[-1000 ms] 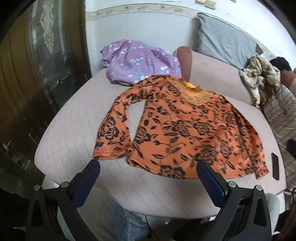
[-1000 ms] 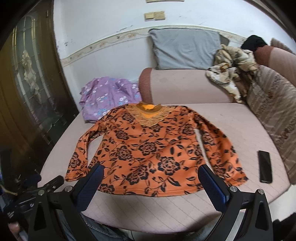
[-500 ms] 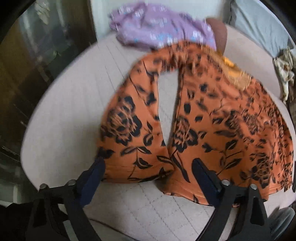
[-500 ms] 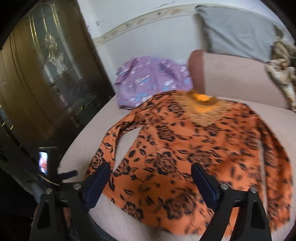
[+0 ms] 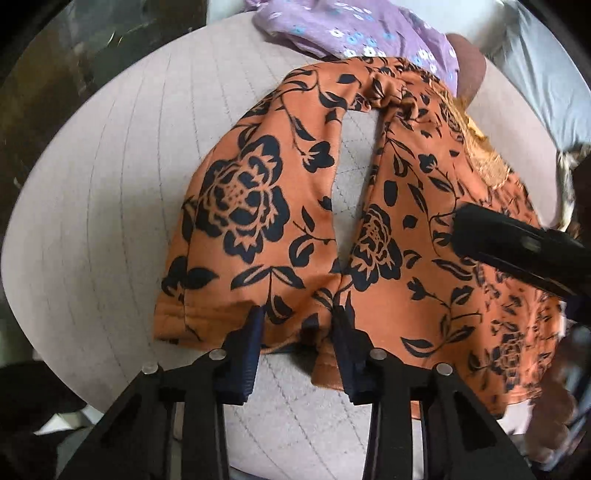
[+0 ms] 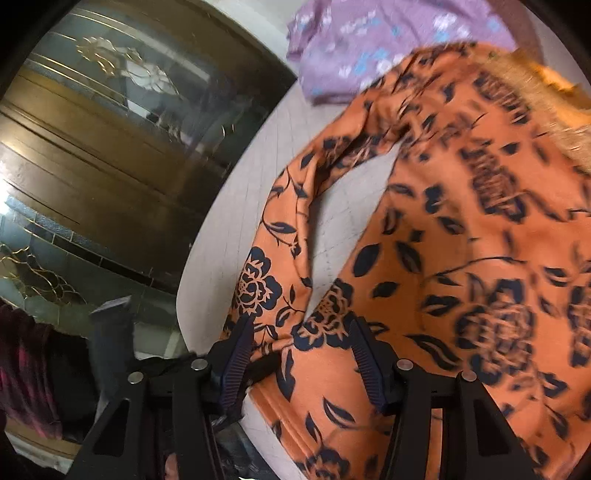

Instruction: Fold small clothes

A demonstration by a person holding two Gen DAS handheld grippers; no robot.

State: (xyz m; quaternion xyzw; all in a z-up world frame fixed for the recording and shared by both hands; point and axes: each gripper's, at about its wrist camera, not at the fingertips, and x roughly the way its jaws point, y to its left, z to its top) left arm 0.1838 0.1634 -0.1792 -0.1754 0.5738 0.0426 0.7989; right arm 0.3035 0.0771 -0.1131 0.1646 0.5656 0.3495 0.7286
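An orange top with black flowers (image 5: 424,229) lies flat on the pale quilted cushion (image 5: 103,206). My left gripper (image 5: 297,332) is down at the cuff of its left sleeve (image 5: 240,221), jaws partly closed with the cuff edge between the fingers. My right gripper (image 6: 301,343) is over the same corner, where sleeve cuff and hem meet, jaws apart with cloth (image 6: 461,258) between them. Part of the right gripper's black body (image 5: 517,251) shows at the right of the left wrist view.
A purple flowered garment (image 5: 351,26) lies at the far edge of the cushion, also in the right wrist view (image 6: 369,44). A dark wood and glass cabinet (image 6: 110,155) stands to the left. A grey pillow (image 5: 546,74) is at the back right.
Both grippers dropped from above the near edge down to the top's left sleeve cuff and hem corner. Their jaws have narrowed around the cloth.
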